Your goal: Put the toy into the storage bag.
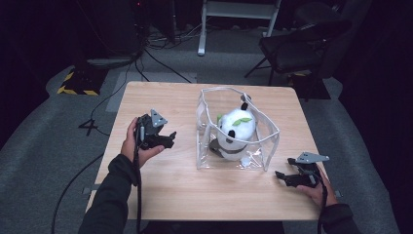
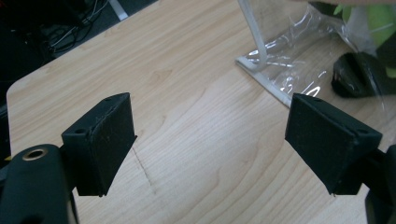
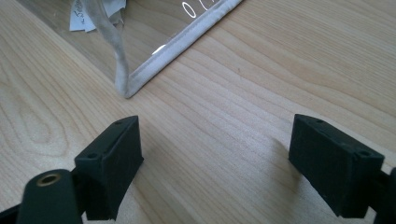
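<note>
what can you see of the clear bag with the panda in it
The clear bag looks like soft transparent plastic edged in pale piping, boxy in shape, standing open at the top near the middle of the wooden table. Its walls are creased and glossy. A white and black plush panda with green leaves sits inside, filling much of it. A small white label lies near the bottom front. Neither hand-held gripper touches it; only the table and the panda do.

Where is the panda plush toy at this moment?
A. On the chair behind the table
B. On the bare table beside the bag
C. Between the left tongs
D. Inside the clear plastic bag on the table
D: the panda plush toy sits within the walls of the clear plastic bag, and both tongs are empty.
</note>
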### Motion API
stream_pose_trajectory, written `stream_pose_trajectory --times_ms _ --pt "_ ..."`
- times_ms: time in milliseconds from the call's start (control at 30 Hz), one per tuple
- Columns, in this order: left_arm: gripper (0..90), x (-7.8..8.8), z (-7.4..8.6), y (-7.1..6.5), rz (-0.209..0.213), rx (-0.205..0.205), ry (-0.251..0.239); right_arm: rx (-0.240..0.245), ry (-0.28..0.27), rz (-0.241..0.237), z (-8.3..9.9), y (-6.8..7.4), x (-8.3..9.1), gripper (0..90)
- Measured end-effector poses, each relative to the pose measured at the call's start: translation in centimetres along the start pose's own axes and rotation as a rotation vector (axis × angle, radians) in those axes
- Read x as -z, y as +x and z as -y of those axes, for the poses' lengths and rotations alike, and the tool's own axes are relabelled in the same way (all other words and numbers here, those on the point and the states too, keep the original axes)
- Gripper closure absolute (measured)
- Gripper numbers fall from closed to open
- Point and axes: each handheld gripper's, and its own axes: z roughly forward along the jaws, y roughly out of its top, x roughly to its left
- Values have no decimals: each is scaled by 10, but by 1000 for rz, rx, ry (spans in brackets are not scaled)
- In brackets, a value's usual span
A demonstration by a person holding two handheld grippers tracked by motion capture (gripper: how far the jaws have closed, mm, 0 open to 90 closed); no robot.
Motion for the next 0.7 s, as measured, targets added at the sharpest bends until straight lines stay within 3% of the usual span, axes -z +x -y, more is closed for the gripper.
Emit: stream_pose_trajectory --times_ms 267,700 --pt "161 0 19 -1 -34 -32 57 0 0 0 0 0 0 171" --pt "161 -3 51 0 -27 -17 94 0 0 0 0 0 0 171"
